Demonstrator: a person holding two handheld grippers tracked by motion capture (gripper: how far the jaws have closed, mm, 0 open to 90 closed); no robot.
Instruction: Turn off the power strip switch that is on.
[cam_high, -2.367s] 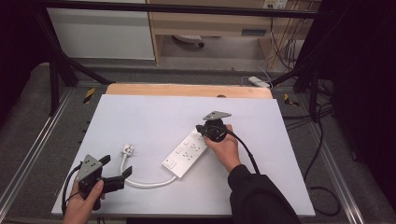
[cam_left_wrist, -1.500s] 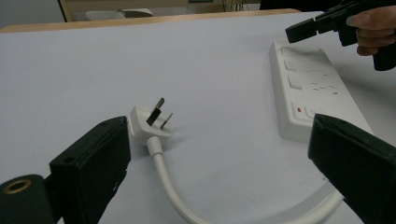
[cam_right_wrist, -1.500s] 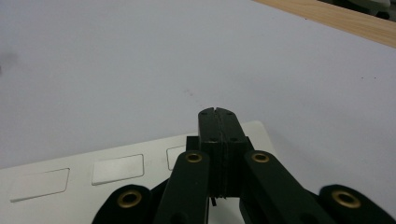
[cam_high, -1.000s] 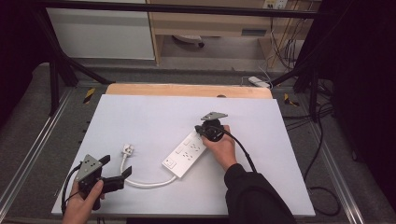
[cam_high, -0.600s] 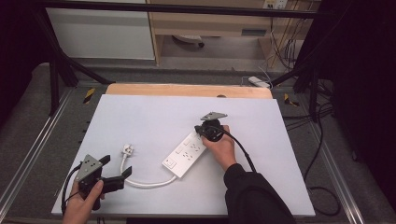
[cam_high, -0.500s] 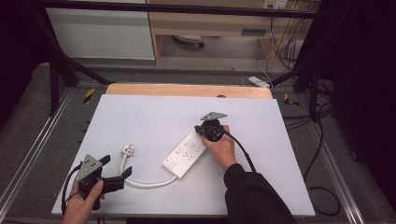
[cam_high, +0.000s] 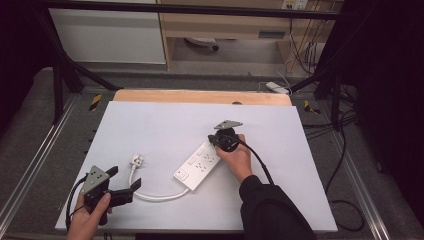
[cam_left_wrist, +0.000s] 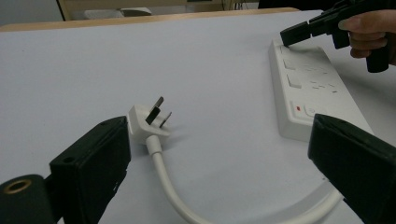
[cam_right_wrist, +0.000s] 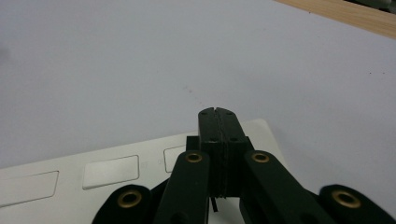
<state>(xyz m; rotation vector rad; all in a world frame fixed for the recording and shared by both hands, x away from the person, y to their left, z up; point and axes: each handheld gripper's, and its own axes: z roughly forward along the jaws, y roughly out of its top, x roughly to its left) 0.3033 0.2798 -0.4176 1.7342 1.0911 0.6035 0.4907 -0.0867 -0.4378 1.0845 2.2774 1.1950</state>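
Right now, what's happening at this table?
A person holds a gripper in each hand over a white table. The right gripper has its jaws shut and rests their tips on the far end of a white power strip. The left gripper is open near the front edge, its jaws on either side of the strip's white cord, with the plug lying loose just ahead. Nothing is gripped yet.

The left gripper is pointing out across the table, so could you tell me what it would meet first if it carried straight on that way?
Most likely the white plug: it lies just ahead of the left gripper, between its open jaws, with its cable curving back toward the power strip. Depth is hard to judge.
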